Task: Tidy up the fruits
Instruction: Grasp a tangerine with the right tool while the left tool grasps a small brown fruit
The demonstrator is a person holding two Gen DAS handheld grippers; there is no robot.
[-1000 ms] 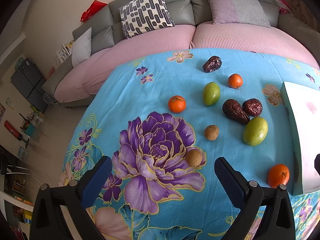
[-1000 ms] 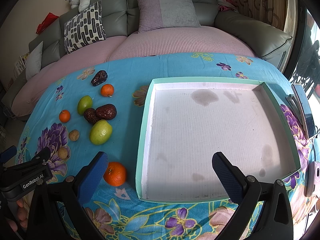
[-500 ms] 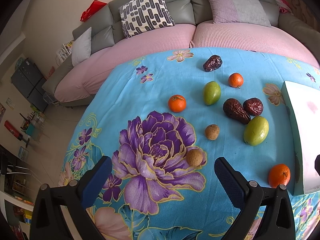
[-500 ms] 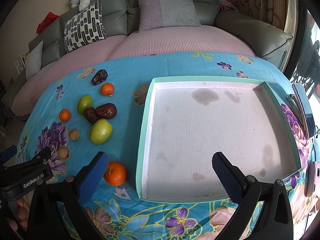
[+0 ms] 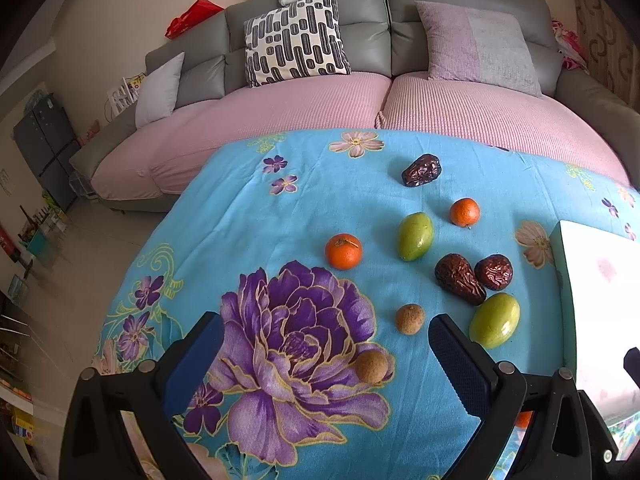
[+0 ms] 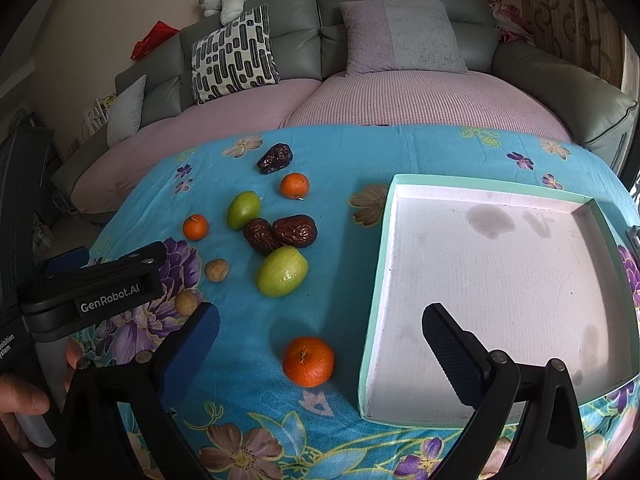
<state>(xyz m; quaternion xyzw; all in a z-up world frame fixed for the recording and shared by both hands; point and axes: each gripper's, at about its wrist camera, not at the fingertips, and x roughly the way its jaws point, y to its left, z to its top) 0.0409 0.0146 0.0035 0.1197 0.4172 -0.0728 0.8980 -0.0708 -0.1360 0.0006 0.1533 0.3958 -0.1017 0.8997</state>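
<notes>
over the blue cloth [image 5: 248,208] both the left gripper [image 5: 324,354] and right gripper [image 6: 320,340] gape wide, empty; tangerine [image 6: 308,361] below the right.

Black claw [image 6: 320,332] frames, blue ribbed pads [image 6: 448,344], silver screws, "GenRobot.AI" lettering.

A bright blue cloth [image 5: 248,216] printed with big purple peonies and small pink flowers covers the bench. On it lie orange tangerines [image 5: 343,251], yellow-green oval fruits [image 5: 415,236], wrinkled dark brown-red dates [image 5: 421,170] and tan round nuts [image 5: 409,319]. The shallow box [image 6: 496,292] is white inside with grey stains and mint-green walls. Both tongs [image 6: 320,332] are black with dark blue pads [image 6: 192,340]. Behind, a grey sofa [image 5: 360,40] carries pink covers and a black-and-white dashed cushion [image 5: 294,38].
</notes>
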